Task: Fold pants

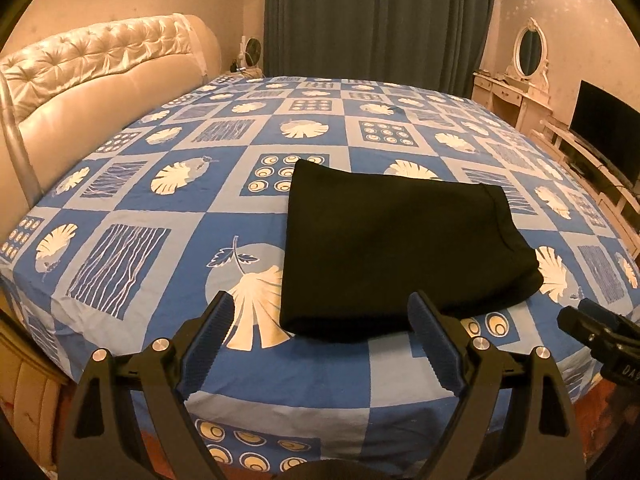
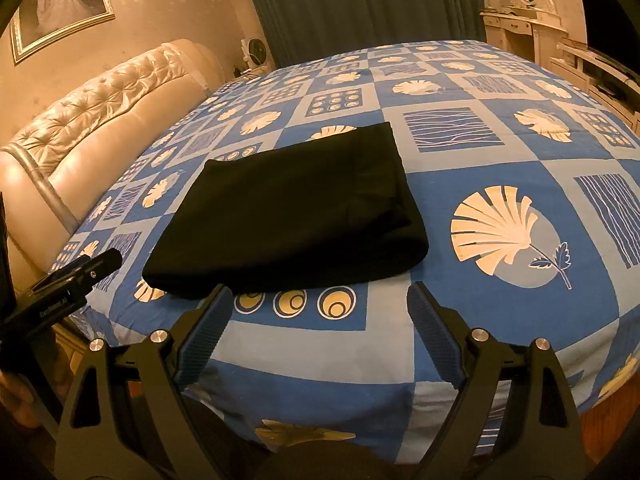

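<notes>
Black pants [image 1: 396, 248] lie folded into a flat rectangle on the blue patterned bed sheet [image 1: 168, 208], close to the bed's near edge. My left gripper [image 1: 320, 304] hovers open just short of the pants' near edge, with nothing between its fingers. In the right wrist view the same folded pants [image 2: 296, 208] lie ahead and to the left. My right gripper [image 2: 320, 300] is open there too, near the pants' front right corner, holding nothing. Each gripper shows at the edge of the other's view: the right gripper [image 1: 600, 328] and the left gripper [image 2: 68, 284].
A cream tufted headboard [image 1: 100, 72] runs along the bed's left side. Dark curtains [image 1: 376, 20] hang behind the bed. A dressing table with an oval mirror [image 1: 528, 52] and a television [image 1: 608, 136] on a low unit stand at the right.
</notes>
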A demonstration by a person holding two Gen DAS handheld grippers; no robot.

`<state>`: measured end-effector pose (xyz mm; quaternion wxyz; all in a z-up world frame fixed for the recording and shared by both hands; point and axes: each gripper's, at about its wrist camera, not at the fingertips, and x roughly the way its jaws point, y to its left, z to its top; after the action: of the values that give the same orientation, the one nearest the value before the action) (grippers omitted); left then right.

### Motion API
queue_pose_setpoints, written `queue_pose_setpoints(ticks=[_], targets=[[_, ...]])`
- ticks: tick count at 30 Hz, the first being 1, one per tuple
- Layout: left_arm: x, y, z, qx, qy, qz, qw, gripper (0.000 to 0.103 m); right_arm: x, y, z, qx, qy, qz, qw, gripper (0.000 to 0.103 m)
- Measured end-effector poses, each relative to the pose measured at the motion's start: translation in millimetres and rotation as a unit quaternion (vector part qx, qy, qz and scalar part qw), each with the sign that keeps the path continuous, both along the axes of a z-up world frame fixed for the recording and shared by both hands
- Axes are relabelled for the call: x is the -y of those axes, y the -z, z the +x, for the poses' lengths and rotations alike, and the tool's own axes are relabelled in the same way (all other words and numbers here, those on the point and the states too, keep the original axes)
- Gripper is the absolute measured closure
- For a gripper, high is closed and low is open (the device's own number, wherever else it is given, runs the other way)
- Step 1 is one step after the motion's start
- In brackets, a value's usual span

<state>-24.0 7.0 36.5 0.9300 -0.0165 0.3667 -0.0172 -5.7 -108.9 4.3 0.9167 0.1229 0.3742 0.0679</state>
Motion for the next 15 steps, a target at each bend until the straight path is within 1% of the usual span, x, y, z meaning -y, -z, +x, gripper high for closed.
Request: queue_pose_setpoints(ticks=[9, 12, 15], targets=[[-7.1, 7.0, 3.2, -0.028, -0.006, -0.032, 0.9991, 0.016, -2.0, 3.5, -2.1, -0.007, -0.001, 0.0, 1.0, 0.014], [-7.2, 6.2, 3.8, -0.025, -0.012, -0.022, 0.9994, 0.016, -2.5, 4.7, -2.6, -0.01, -0.001, 0.001, 1.0, 0.014], [-5.2, 7.1, 5.0, -0.03, -0.031, 0.004, 0.9991, 0.016, -0.9, 7.3, -1.4, -0.011, -0.002, 0.001, 1.0, 0.014]])
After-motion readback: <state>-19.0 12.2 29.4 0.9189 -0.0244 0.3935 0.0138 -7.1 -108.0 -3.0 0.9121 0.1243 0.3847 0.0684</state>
